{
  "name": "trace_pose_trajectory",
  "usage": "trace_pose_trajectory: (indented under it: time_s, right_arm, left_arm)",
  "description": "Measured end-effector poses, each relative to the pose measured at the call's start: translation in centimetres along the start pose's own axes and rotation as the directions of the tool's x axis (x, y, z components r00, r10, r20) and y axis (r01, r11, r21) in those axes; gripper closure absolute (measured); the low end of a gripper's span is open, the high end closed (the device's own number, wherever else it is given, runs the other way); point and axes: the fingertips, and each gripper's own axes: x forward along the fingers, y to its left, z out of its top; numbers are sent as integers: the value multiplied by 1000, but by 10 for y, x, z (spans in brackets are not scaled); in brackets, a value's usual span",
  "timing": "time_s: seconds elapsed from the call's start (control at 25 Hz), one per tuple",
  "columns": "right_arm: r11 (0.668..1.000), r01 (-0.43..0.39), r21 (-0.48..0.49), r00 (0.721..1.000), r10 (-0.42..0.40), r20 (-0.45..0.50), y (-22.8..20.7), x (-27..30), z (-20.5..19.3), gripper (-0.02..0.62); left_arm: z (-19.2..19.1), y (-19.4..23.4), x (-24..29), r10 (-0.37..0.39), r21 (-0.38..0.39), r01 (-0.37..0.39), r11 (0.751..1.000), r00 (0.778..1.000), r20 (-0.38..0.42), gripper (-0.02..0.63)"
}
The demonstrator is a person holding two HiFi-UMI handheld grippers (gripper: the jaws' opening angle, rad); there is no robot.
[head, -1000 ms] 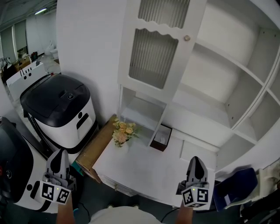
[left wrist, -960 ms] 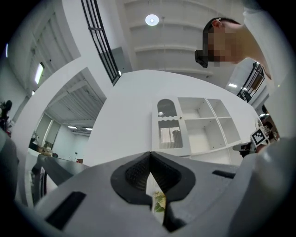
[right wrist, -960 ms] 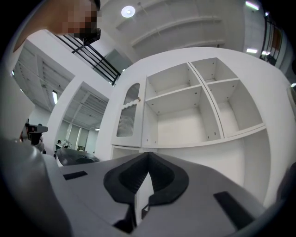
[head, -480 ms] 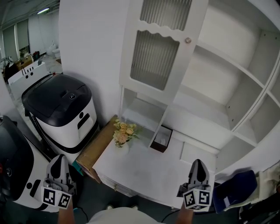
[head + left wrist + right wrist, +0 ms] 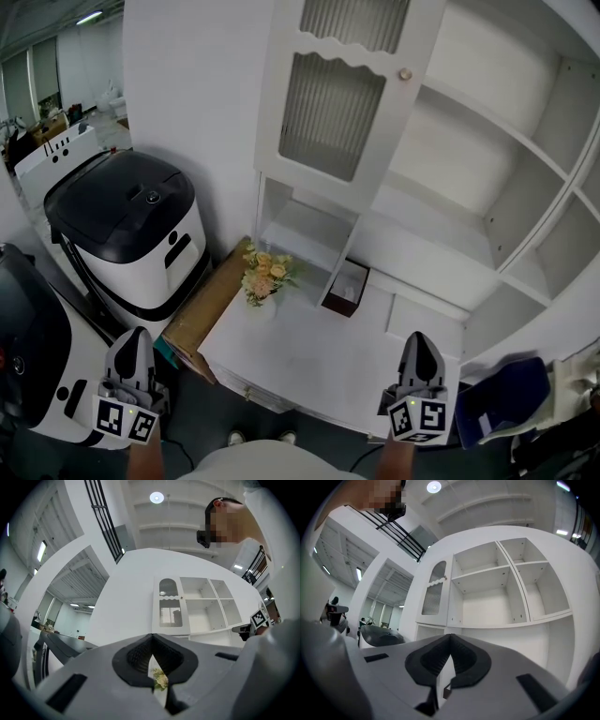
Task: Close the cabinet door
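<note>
Both grippers held low and well short of the cabinet; left gripper [image 5: 133, 335] off the counter's [image 5: 309, 354] left corner, jaws pressed together on nothing; right gripper [image 5: 418, 339] at the counter's near right edge, jaws likewise pressed together, empty. Door [image 5: 330, 98], with ribbed glass panels, stands swung out at the cabinet's upper left, knob [image 5: 405, 74] on its right edge, bare shelves [image 5: 487, 141] to its right; I have neither gripper touching it. Flowers [image 5: 262, 278] and a small box [image 5: 345, 289] sit near each other on the counter below the door.
</note>
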Motion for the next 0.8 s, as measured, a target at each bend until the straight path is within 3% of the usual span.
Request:
trace_pose_trajectory:
  time_s: [0.8]
  right_arm:
    - [998, 69, -7, 997, -69, -29, -8, -36, -7, 597]
  left_arm:
    - [-22, -32, 36, -152, -69, 152, 986, 988, -1, 600]
